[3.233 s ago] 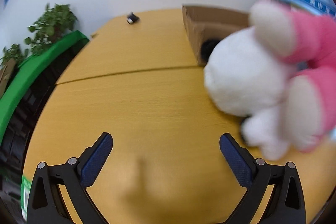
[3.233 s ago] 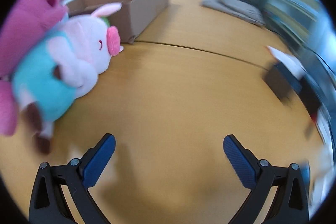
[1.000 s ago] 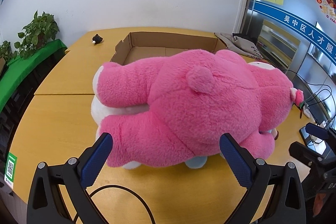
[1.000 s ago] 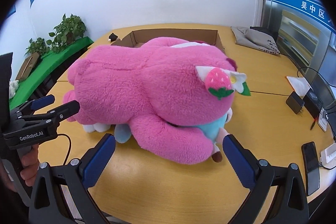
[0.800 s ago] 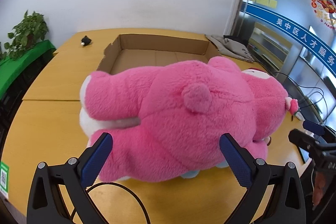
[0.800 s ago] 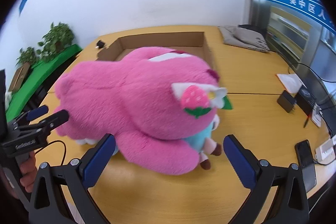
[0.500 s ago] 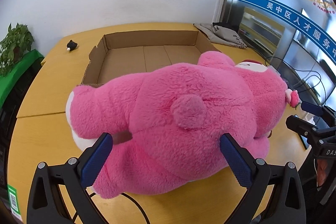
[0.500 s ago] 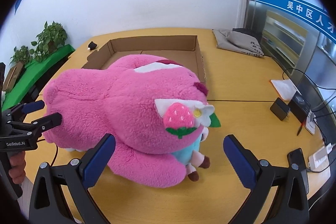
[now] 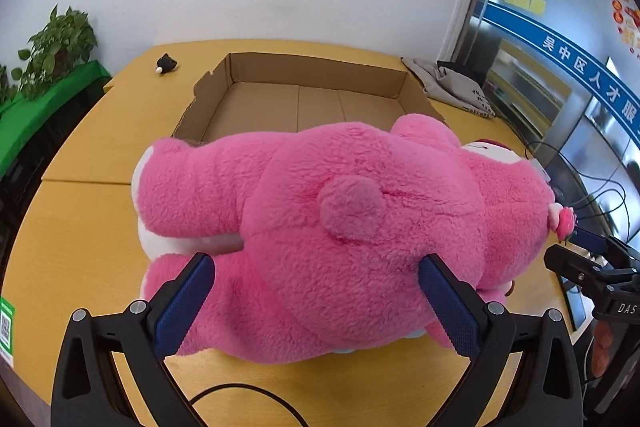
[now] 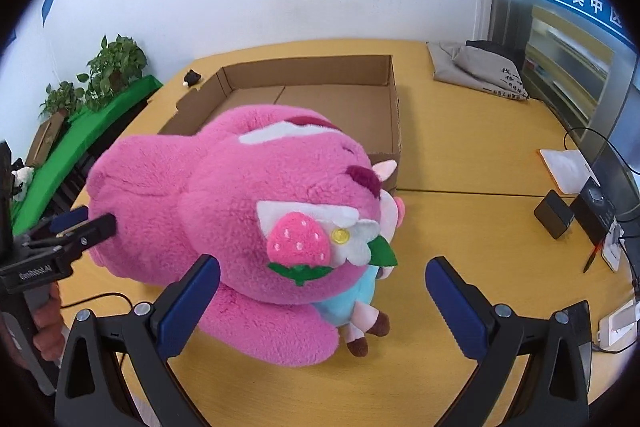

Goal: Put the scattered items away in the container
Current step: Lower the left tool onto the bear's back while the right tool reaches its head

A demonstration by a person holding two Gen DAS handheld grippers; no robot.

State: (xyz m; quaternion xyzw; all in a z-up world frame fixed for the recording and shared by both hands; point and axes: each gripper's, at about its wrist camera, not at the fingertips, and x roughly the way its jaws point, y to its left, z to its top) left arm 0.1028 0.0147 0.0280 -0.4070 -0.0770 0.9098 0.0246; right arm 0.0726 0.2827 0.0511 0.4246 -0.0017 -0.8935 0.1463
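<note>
A big pink plush bear (image 9: pixel 340 227) lies on its side on the wooden table, just in front of an open, shallow cardboard box (image 9: pixel 312 99). My left gripper (image 9: pixel 316 291) is open, with its blue pads on either side of the bear's lower back. My right gripper (image 10: pixel 320 283) is open at the bear's head (image 10: pixel 224 207), near the strawberry (image 10: pixel 300 239) on its ear. A small pig plush in a teal outfit (image 10: pixel 356 303) lies partly hidden under the bear's head. The box (image 10: pixel 308 65) has nothing in it. The left gripper (image 10: pixel 80 227) shows at the bear's feet.
A small black object (image 9: pixel 165 63) sits far left of the box and a grey cloth bag (image 9: pixel 452 91) lies to its right. Black blocks (image 10: pixel 556 215), paper (image 10: pixel 564 163) and cables are at the right edge. A black cable (image 9: pixel 240 391) crosses the near edge. Plants (image 9: pixel 60 43) stand at the left.
Both grippers have risen and closed in on the bear, and more of the box floor shows. Both stay open. The bear's head now sits nearer the box's front corner.
</note>
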